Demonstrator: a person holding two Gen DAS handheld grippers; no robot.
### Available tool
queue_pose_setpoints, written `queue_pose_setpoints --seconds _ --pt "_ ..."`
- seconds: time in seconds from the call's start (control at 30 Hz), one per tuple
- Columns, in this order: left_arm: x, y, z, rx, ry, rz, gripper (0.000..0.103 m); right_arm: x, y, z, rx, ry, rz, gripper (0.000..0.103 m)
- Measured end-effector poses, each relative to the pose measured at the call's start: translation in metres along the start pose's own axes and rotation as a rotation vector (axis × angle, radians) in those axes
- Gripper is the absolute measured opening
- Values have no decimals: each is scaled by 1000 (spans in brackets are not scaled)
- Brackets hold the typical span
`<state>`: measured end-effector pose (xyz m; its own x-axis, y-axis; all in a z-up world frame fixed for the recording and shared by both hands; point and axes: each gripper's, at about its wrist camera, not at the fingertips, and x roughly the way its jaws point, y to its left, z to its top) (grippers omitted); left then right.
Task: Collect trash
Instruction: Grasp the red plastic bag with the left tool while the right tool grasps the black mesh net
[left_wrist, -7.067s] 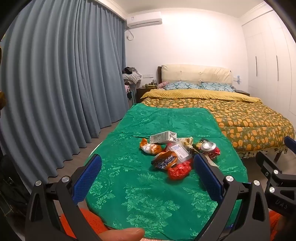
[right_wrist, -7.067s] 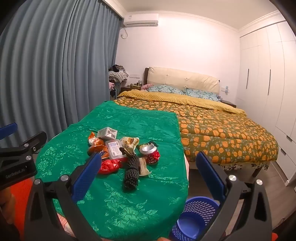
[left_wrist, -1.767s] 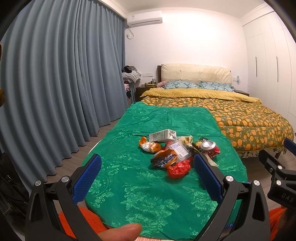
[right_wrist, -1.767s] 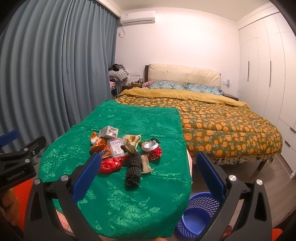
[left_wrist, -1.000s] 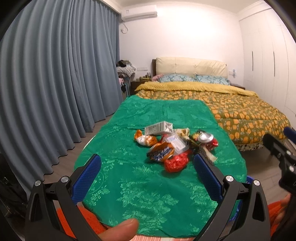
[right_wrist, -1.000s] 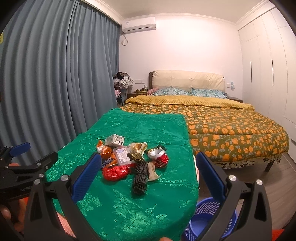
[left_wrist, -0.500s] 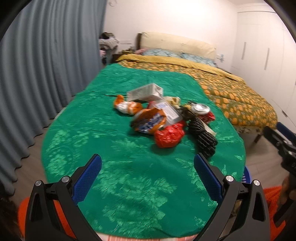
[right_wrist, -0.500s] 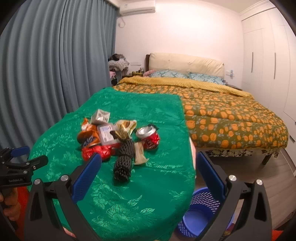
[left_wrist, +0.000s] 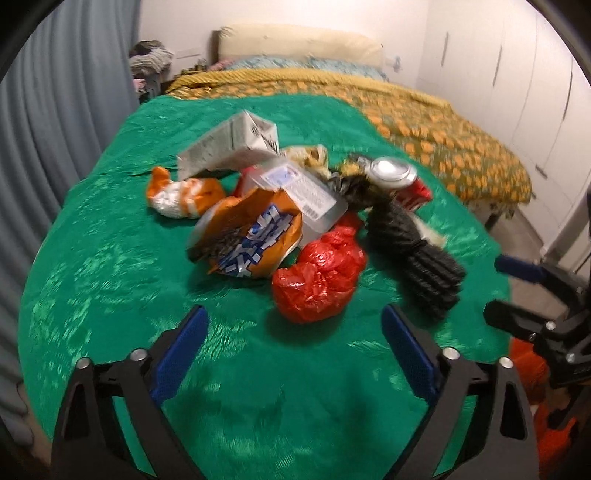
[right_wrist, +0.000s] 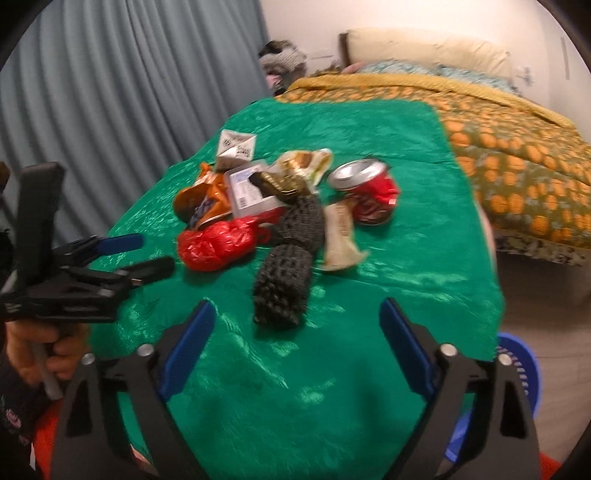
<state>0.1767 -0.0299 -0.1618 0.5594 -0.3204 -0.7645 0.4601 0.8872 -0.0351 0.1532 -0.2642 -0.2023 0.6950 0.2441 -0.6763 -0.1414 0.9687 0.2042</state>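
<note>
The left gripper has dropped from a level look across the room to a steep downward tilt close over the trash pile. Its jaws are closing from full spread, yet nothing sits between them; the red plastic bag lies just beyond the fingertips. The right gripper has made the same descent, its jaws also narrowing on empty air, with the black knitted roll just ahead of them.

Outward from there, the pile sits in the middle of the green-clothed bench: an orange snack bag touching the red bag, a clear plastic box behind it, a white carton at the far side, a crumpled orange wrapper to the left, and a crushed red can to the right. A blue basket stands on the floor below the bench's near right corner.

My reading: the waiting is over and both grippers are committing to a first pick, left toward the red bag, right toward the black roll. Nothing is collected yet.
</note>
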Motion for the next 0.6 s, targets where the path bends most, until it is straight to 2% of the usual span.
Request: queue_pose_setpoints --seconds 0.07,0.13,0.17,0.23,0.3,0.33,0.4,0.47,0.6 --pt "16 -2 0 23 21 3 83 14 3 6 2 34 20 73" --pt "24 -1 0 21 26 -2 81 26 3 8 17 58 39 64" --pt "24 -1 0 17 21 -3 80 31 3 10 23 66 42 62" --pt "25 -1 1 13 -1 -7 80 35 5 10 28 80 60 44" --pt "24 -3 1 22 -20 -15 75 32 6 8 30 79 75 37" --pt "25 -6 1 35 -26 -24 71 29 7 6 30 75 86 36" --pt "25 -11 -1 48 -21 -34 53 21 6 2 39 69 108 36" --pt "27 -14 -2 46 -5 -51 43 10 3 -3 59 63 135 36" --pt "19 -16 -6 10 15 -69 34 -3 -7 -13 104 78 175 36"
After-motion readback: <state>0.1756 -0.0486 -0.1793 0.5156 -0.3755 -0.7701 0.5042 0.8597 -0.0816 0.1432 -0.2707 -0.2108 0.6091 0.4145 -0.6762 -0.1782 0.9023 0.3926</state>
